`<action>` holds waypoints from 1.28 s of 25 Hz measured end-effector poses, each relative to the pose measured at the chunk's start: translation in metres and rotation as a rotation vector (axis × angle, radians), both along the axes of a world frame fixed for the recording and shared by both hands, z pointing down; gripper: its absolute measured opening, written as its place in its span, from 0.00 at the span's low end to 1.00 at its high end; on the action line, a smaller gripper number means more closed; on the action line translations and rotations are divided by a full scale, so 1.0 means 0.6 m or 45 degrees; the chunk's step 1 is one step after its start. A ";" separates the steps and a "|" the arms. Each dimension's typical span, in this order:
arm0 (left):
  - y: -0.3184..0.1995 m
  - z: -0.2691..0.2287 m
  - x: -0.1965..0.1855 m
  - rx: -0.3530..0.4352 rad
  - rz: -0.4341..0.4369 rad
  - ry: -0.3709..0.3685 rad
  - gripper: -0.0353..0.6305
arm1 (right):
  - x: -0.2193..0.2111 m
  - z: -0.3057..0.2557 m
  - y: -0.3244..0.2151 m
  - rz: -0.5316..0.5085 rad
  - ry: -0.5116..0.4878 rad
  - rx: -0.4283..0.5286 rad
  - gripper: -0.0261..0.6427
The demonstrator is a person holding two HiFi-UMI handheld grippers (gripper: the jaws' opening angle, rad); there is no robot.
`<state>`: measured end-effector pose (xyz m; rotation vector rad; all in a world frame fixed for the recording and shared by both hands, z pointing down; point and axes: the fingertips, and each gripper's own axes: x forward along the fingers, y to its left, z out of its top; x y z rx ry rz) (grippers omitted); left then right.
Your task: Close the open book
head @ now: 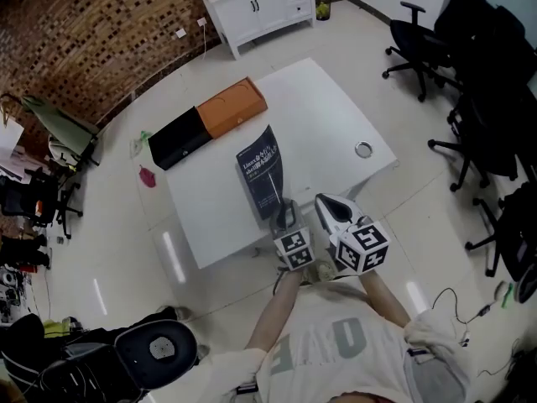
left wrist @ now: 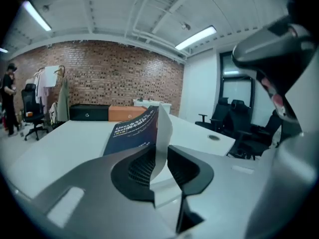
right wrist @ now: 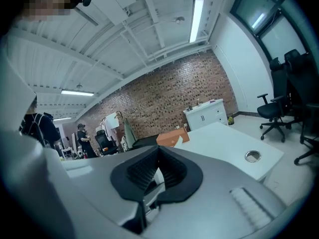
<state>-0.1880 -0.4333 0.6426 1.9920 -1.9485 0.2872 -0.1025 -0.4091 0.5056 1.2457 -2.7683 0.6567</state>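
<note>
Because the cover (left wrist: 132, 131) must swing over for the book (head: 262, 175) to close, the left hand-held gripper (left wrist: 159, 154) is pinched on the raised dark cover's lower edge, aimed slightly downward across the table (left wrist: 55, 148). The book lies near the table's front edge. The right hand-held gripper (right wrist: 158, 153), jaws together and empty, hovers just beside the left.

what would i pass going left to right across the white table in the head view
black box → orange box → book → round cable hole
</note>
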 end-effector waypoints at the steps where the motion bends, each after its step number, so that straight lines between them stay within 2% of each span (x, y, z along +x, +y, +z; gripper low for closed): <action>1: -0.004 0.010 0.010 -0.027 0.014 -0.012 0.19 | 0.006 0.002 0.000 0.010 0.004 -0.002 0.05; 5: -0.008 0.035 0.036 -0.079 0.062 0.009 0.29 | 0.025 0.007 0.001 0.036 0.020 -0.008 0.05; 10: 0.004 0.040 0.050 -0.065 0.094 0.054 0.24 | 0.041 0.007 -0.003 0.047 0.013 -0.017 0.05; 13: 0.000 -0.012 0.047 0.051 0.067 0.130 0.22 | 0.042 0.008 -0.007 0.030 0.003 -0.025 0.05; 16: 0.001 -0.105 0.020 0.240 0.003 0.225 0.20 | 0.035 -0.002 -0.011 0.006 -0.012 -0.026 0.05; 17: 0.002 -0.138 0.000 0.300 -0.034 0.215 0.17 | 0.032 -0.007 -0.013 -0.001 -0.019 -0.023 0.05; 19: 0.003 -0.203 -0.052 0.393 -0.104 0.134 0.06 | 0.020 -0.015 -0.018 -0.018 -0.030 -0.009 0.05; 21: 0.010 -0.259 -0.103 0.466 -0.152 0.062 0.05 | 0.001 -0.018 -0.023 -0.041 -0.040 0.006 0.05; 26: 0.053 -0.339 -0.187 0.594 -0.262 0.097 0.07 | -0.051 -0.039 -0.035 -0.120 -0.088 0.042 0.05; 32: 0.086 -0.337 -0.200 0.608 -0.209 0.064 0.07 | -0.110 -0.057 -0.031 -0.182 -0.091 0.088 0.05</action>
